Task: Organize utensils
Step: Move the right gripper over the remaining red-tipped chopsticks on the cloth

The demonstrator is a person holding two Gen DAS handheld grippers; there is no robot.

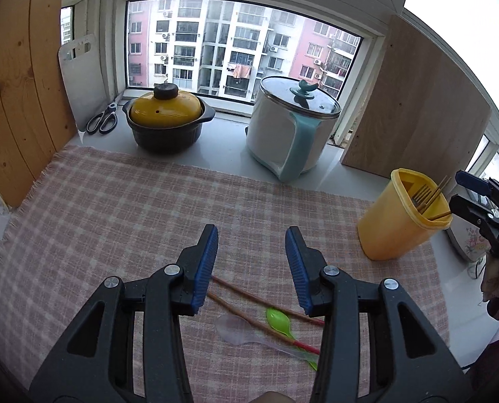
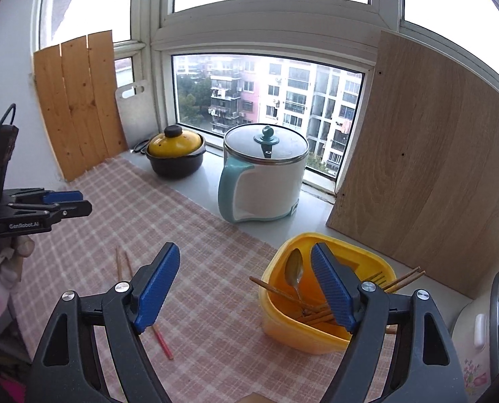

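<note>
Beneath left claw [image 1: 251, 268] — chopsticks [image 1: 249, 297], untouched

The left tool [image 1: 251, 262] is tilting downward with its blue pads [image 1: 204, 268] parted and nothing between them. The right tool [image 2: 246, 288] is also angling downward, its pads [image 2: 331, 288] standing wider apart, gripping nothing.

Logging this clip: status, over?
Both grippers open, empty: left gripper above chopsticks and two spoons; right gripper by yellow holder. Holder has spoon, fork, chopsticks. Nothing blocking.
</note>
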